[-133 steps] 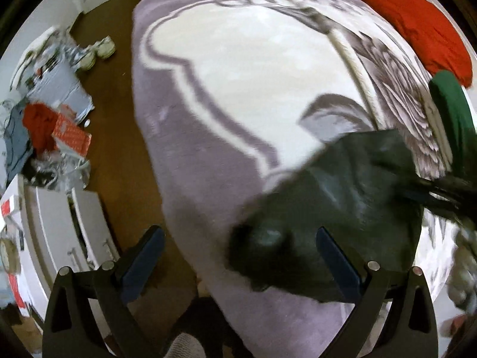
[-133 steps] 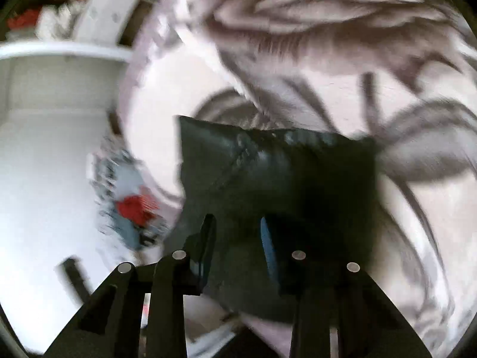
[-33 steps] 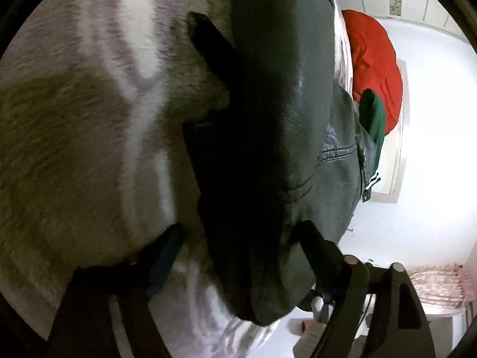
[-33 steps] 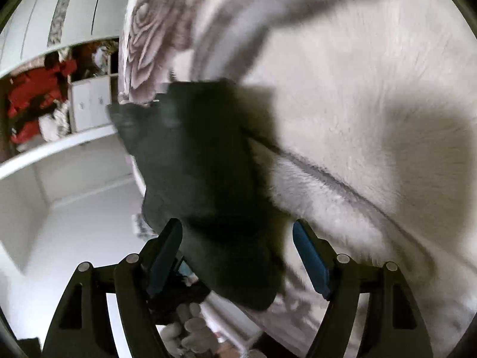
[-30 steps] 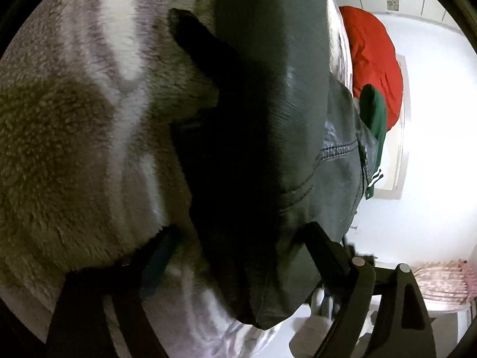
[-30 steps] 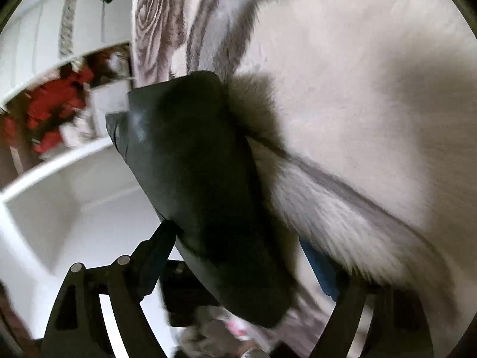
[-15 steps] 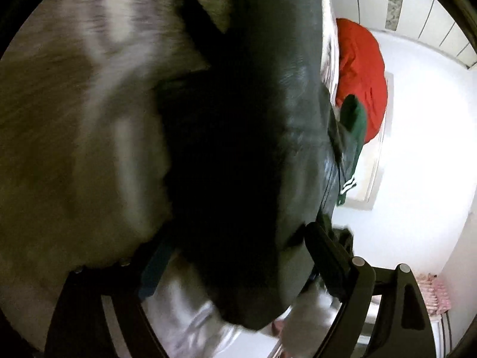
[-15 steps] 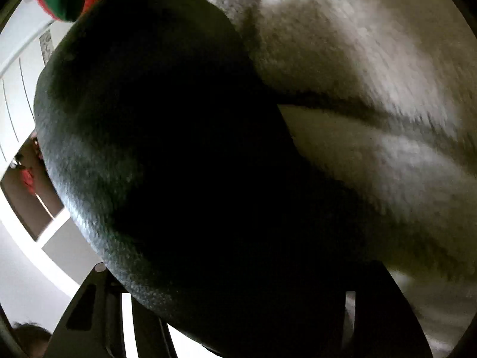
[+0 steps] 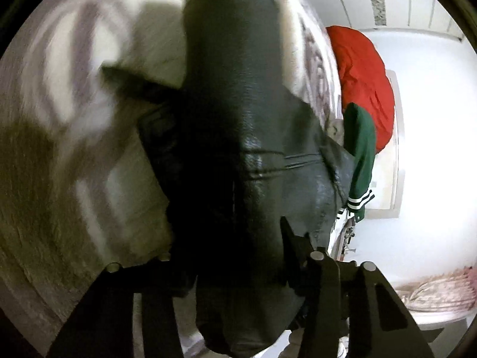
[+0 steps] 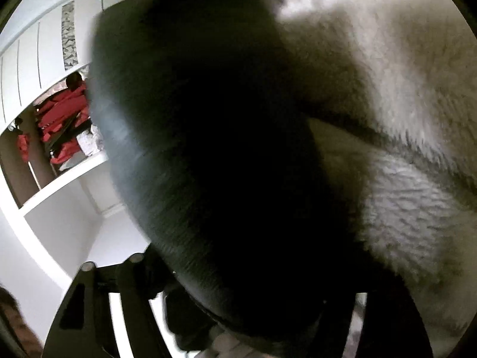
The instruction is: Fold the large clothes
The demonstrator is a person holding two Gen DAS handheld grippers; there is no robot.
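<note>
Jacket (image 9: 238, 149), black and leather-like, fills the space between both grippers and lies along the edge of the pale fleecy blanket (image 9: 74, 155) on the bed. To do this fold well, both ends want a firm bite on the thick bundle, then an even lift together so the layers do not slide apart.

Left gripper (image 9: 235, 256) is closing, its jaws pressed against the folded bulk, so it grasps the jacket. Right gripper (image 10: 238, 280) is easing slightly wider with the dark mass between its jaws; its fingers are mostly hidden, so the grip there is probably on, though I cannot tell.

Beyond lie a red garment (image 9: 363, 83) and a green sleeve (image 9: 360, 149).
</note>
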